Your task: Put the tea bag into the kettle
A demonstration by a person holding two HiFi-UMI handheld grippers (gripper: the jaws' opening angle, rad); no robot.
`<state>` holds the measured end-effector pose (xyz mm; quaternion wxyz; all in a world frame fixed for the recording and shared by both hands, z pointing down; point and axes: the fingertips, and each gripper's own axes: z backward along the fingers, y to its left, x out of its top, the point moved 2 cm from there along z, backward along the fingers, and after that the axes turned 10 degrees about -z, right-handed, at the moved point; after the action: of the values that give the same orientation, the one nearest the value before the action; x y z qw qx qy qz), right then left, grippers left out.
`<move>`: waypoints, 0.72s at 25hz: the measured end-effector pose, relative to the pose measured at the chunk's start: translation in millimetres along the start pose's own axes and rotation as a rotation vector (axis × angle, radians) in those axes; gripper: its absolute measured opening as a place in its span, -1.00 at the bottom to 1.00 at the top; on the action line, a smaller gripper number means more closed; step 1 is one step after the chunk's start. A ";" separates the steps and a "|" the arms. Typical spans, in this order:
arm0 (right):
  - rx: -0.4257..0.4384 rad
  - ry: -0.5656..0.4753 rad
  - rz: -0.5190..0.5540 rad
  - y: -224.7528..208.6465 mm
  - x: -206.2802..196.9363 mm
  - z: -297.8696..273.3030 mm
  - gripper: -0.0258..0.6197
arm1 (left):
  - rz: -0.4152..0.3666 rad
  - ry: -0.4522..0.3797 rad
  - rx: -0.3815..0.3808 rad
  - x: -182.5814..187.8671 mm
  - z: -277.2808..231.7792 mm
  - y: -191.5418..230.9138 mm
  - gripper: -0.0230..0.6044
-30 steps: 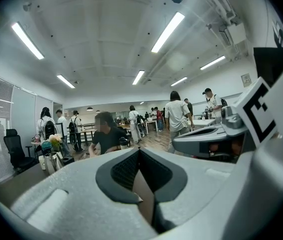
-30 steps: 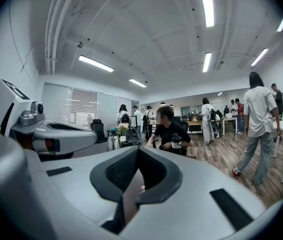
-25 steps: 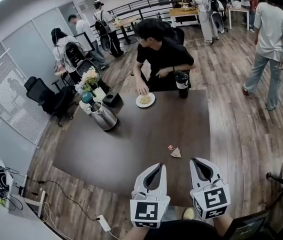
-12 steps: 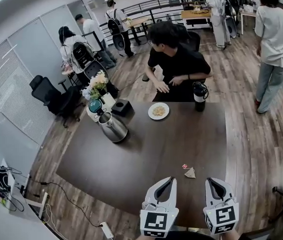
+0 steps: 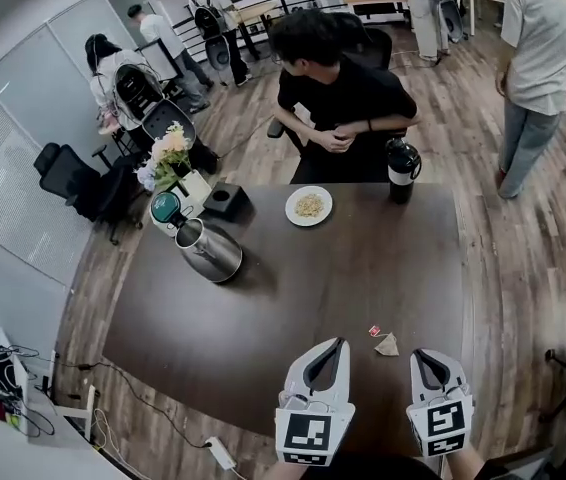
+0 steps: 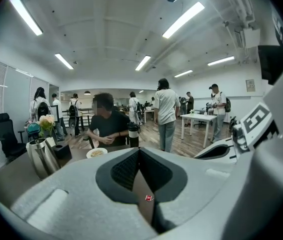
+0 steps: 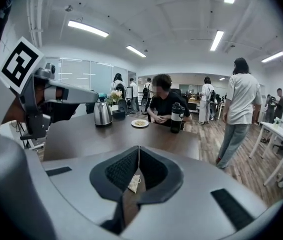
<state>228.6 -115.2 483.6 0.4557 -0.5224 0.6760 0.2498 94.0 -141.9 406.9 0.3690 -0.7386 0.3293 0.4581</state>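
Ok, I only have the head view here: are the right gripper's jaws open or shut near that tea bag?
Observer: Shut. In the right gripper view, the right gripper has its jaws together, gripping nothing.
Operator: And where is the tea bag from there?
Observer: The tea bag lies on the table, showing through the opening below the closed tips.
Operator: The left one?
Observer: The left gripper is shut too; the tea bag's red tag shows through its opening.
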 end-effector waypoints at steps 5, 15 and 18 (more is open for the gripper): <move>0.009 0.101 0.014 -2.9 -21.9 -33.4 -0.89 | -0.001 0.028 -0.035 -15.2 -26.5 16.8 -0.91; 0.017 0.323 0.113 9.0 -94.4 -90.2 -0.67 | 0.015 0.081 -0.059 -45.3 -54.7 44.5 -0.91; 0.010 0.361 0.195 13.6 -107.9 -102.7 -0.63 | 0.021 0.096 -0.067 -54.4 -59.2 50.2 -0.91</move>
<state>183.6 -142.7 623.6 0.3036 -0.4887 0.7952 0.1917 58.5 -209.6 463.0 0.3229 -0.7681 0.3389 0.4369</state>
